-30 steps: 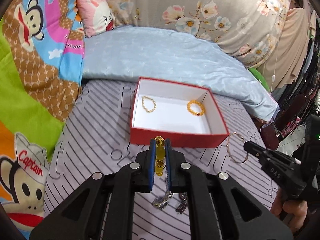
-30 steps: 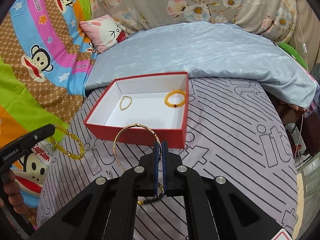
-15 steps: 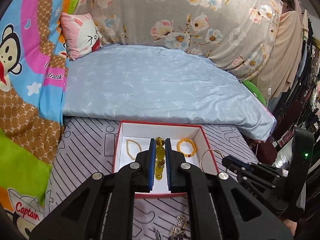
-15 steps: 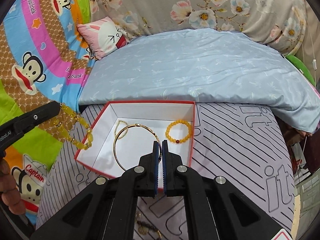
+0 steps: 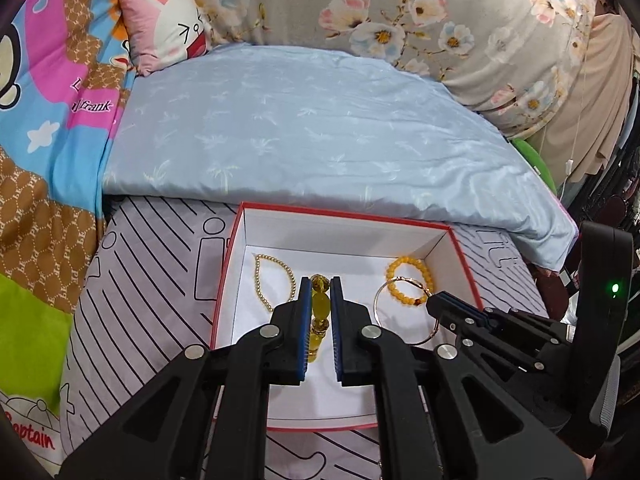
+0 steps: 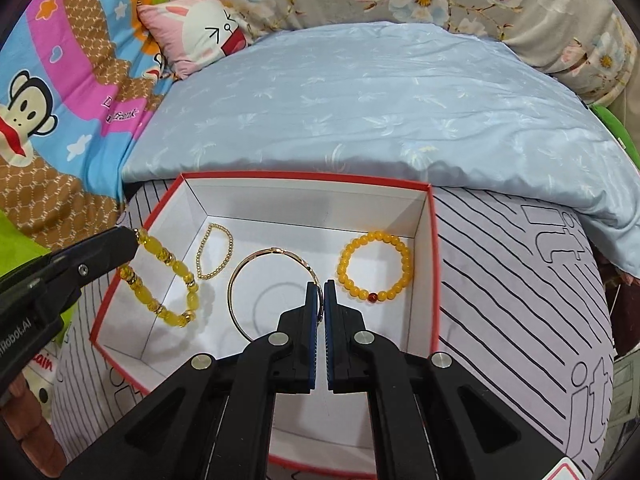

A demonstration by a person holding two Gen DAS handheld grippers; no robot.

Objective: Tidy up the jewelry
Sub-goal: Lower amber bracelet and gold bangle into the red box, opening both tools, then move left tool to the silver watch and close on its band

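Note:
A red box with a white inside (image 5: 460,256) (image 6: 434,264) lies on the striped bed cover. My left gripper (image 5: 319,285) (image 6: 132,240) is shut on a yellow amber bead bracelet (image 5: 320,308) (image 6: 176,268) and holds it hanging over the box's left part. My right gripper (image 6: 319,286) (image 5: 434,304) is shut on a thin gold bangle (image 6: 256,276) (image 5: 400,308) held over the box's middle. A small gold bead bracelet (image 5: 272,280) (image 6: 214,252) and an orange bead bracelet (image 5: 408,280) (image 6: 376,266) lie on the box floor.
A light blue quilt (image 5: 304,128) lies just behind the box. A pink rabbit pillow (image 5: 164,20) and a cartoon monkey blanket (image 6: 48,92) are at the left. Clothes hang at the far right (image 5: 612,120).
Both grippers have moved forward from in front of the box to over its inside, carrying the amber bracelet and the gold bangle. The loose jewelry on the cover has dropped out of view.

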